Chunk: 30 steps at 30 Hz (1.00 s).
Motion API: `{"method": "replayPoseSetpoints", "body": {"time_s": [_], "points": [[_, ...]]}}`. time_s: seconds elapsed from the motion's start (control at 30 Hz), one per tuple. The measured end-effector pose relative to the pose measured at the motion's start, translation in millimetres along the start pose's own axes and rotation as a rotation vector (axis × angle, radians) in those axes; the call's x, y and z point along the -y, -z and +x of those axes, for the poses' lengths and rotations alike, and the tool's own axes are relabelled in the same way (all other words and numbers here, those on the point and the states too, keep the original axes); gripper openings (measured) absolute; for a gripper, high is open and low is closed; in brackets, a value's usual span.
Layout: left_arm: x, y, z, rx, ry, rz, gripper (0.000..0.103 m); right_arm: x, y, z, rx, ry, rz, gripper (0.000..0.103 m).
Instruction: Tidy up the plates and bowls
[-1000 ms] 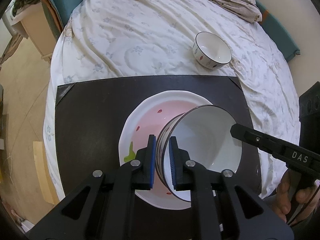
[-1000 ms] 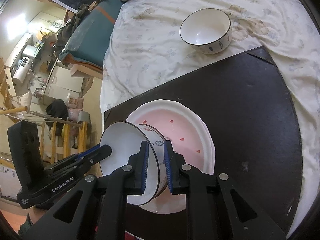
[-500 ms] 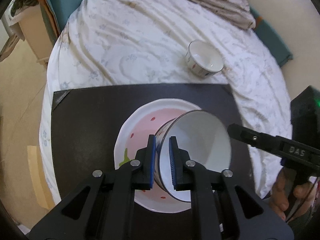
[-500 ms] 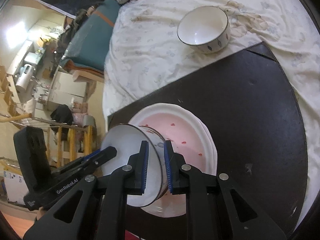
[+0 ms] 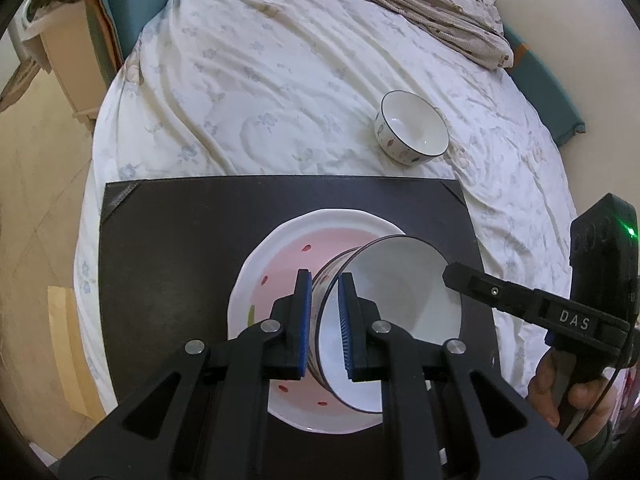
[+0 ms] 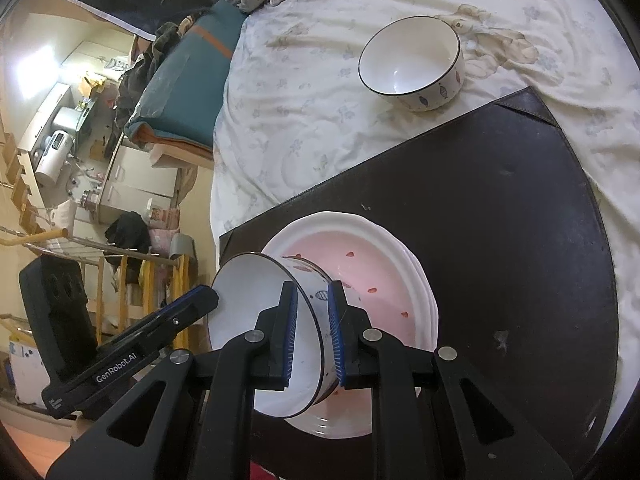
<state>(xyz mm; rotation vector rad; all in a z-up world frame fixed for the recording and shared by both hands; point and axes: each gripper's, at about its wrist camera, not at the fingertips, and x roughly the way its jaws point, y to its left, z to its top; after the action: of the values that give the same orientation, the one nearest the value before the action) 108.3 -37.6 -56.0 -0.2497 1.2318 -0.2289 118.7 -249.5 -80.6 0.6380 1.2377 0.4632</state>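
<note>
A white bowl with a dark rim (image 5: 400, 304) (image 6: 256, 320) sits over a pink-centred white plate (image 5: 288, 264) (image 6: 384, 280) on a black mat (image 5: 180, 232) (image 6: 500, 208). My left gripper (image 5: 323, 320) is shut on the bowl's left rim. My right gripper (image 6: 312, 332) is shut on the opposite rim. Each gripper shows in the other's view, the right one (image 5: 520, 300) and the left one (image 6: 132, 344). A second white bowl (image 5: 414, 128) (image 6: 412, 62) stands on the bedsheet beyond the mat.
The mat lies on a bed with a white floral sheet (image 5: 280, 80). A crumpled blanket (image 5: 420, 4) lies at the far end. The bed edge and floor (image 5: 40, 200) are to the left. Furniture and clutter (image 6: 80, 140) fill the room beside the bed.
Both grippers stay shut on the bowl's rims. Both views have shifted slightly over the plate; the bowl stays held between them.
</note>
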Motion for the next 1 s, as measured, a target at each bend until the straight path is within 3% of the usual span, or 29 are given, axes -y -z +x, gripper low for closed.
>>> {"method": "replayPoseSetpoints", "body": {"time_s": [0.43,0.77,1.0], "points": [[-0.1,-7.5,0.2,0.019,0.034,-0.014,0.012,-5.5,-13.2,-7.1,0.039,-0.082,-0.002,0.019],[1.0,-11.3,7.5,-0.001,0.043,-0.021,0.012,-2.2,-21.3,14.7,0.005,-0.025,-0.009,0.019],[-5.6,-1.6,1.1,-0.015,0.056,-0.036,0.012,-6.9,-19.2,6.2,0.012,-0.04,-0.026,0.019]]}}
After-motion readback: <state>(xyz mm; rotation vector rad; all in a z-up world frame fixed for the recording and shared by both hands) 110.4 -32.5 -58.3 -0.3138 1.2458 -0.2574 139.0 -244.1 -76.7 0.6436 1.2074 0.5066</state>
